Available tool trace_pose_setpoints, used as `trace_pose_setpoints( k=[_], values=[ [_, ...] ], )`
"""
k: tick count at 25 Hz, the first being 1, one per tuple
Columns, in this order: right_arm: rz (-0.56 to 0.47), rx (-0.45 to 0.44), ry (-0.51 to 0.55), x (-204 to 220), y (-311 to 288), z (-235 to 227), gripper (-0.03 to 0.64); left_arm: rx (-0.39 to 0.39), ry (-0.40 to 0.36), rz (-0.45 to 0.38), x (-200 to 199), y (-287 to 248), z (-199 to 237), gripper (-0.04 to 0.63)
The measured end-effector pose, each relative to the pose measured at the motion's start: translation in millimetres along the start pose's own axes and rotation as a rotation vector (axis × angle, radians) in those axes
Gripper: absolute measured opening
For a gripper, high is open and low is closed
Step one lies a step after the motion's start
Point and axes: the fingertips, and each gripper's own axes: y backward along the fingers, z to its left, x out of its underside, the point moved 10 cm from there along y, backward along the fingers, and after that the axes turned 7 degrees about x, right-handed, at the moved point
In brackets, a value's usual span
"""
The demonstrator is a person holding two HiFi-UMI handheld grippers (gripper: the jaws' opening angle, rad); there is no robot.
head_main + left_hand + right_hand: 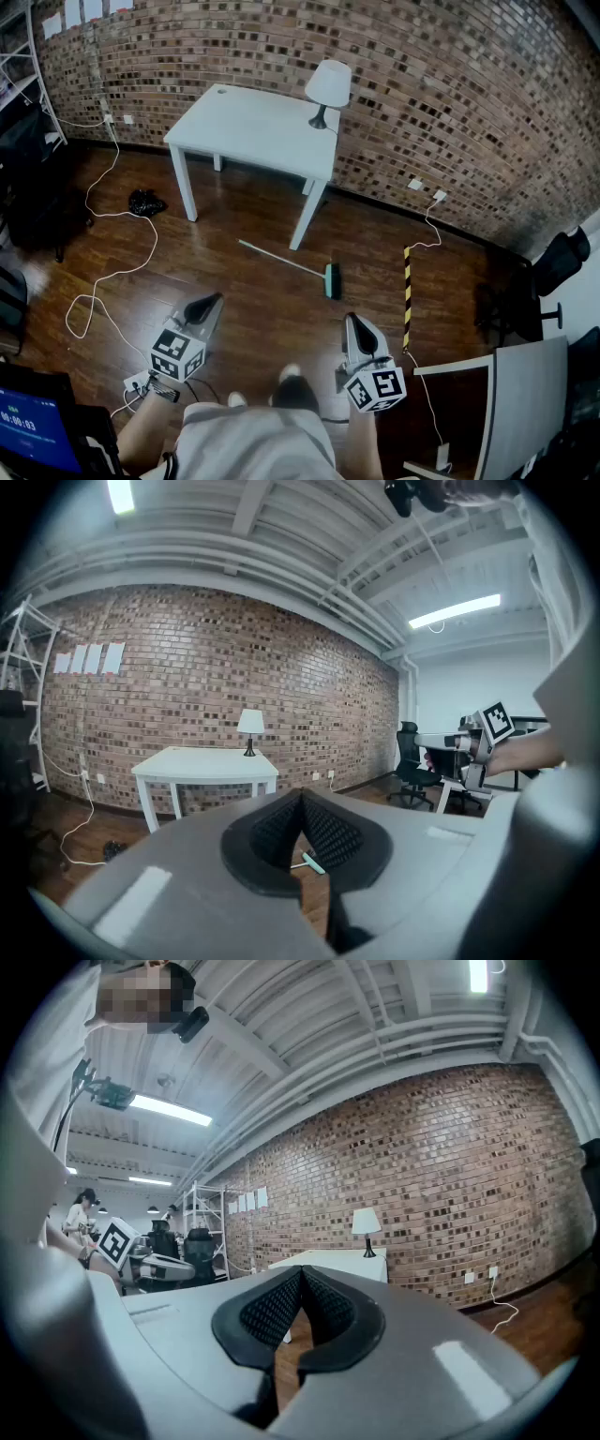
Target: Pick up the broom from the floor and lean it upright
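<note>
My left claw and right claw are both held out in front of me, well short of the table and on its near side. Each is clenched: in both gripper views the ribbed pads meet at the tips and nothing sits between them, so both are empty. They point roughly level, slightly down.

The broom lies flat on the wood floor, between my claws and the table, and neither claw touches it. Its thin handle runs on a slant, with the free end close to the table's near right leg. The green head is the end farther from the table, on my right side. Through the gap under my left pads I can see that head on the floor.

A white cable loops over the floor left of the table, and a small black bundle lies near the table's left leg. A yellow-and-black strip lies on the floor right of the table.

The table is white and stands against the brick wall. A lamp with a white shade stands upright on its far right corner, next to the wall.
</note>
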Motion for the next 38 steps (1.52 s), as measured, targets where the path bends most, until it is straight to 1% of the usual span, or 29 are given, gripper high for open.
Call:
trace_pose_setpoints(
  k=[3, 5, 8, 12, 15, 18, 22, 26, 29, 32, 35, 38],
  values=[
    [-0.015, 0.049, -0.030, 5.1, -22.5, -15.9, 0.014, -0.005, -0.014, -0.001, -5.0, -22.6, 13.0, 0.000],
    [-0.017, 0.064, -0.062, 9.4, -40.9, -32.1, 0.014, -0.013, -0.014, 0.006, -5.4, -42.9, 23.2, 0.000],
    [-0.003, 0.053, -0.076, 8.1, -74.6, -63.2, 0.014, -0.022, -0.023, 0.022, -10.1, -81.8, 38.0, 0.000],
    [0.004, 0.047, -0.100, 4.4, -127.7, -113.8, 0.012, -0.043, -0.034, 0.030, -26.0, -138.6, 56.6, 0.000],
    [0.013, 0.012, -0.070, -12.0, -174.5, -147.3, 0.014, -0.059, -0.027, 0.039, -40.1, -187.6, 69.5, 0.000],
    [0.026, -0.028, -0.044, -28.1, -216.8, -180.1, 0.014, -0.057, -0.024, 0.038, -55.6, -237.8, 75.1, 0.000],
    [0.036, -0.062, -0.006, -40.8, -260.2, -214.2, 0.014, -0.057, -0.032, 0.049, -69.7, -287.9, 83.5, 0.000],
    [0.079, -0.072, 0.038, -40.2, -284.7, -224.4, 0.012, -0.059, -0.014, 0.066, -70.2, -310.2, 97.1, 0.000],
    [0.094, -0.072, 0.026, -35.4, -298.3, -224.5, 0.014, -0.055, -0.013, 0.076, -73.0, -318.8, 110.6, 0.000],
    [0.103, -0.045, 0.003, -32.7, -312.7, -223.5, 0.012, -0.037, -0.026, 0.089, -76.5, -327.0, 125.5, 0.000],
    [0.109, -0.030, -0.028, -38.4, -322.0, -219.2, 0.014, -0.015, -0.025, 0.101, -78.4, -331.9, 137.4, 0.000],
    [0.111, -0.024, -0.024, -43.2, -335.2, -219.1, 0.014, -0.016, -0.030, 0.091, -85.4, -339.0, 148.2, 0.000]
  ],
)
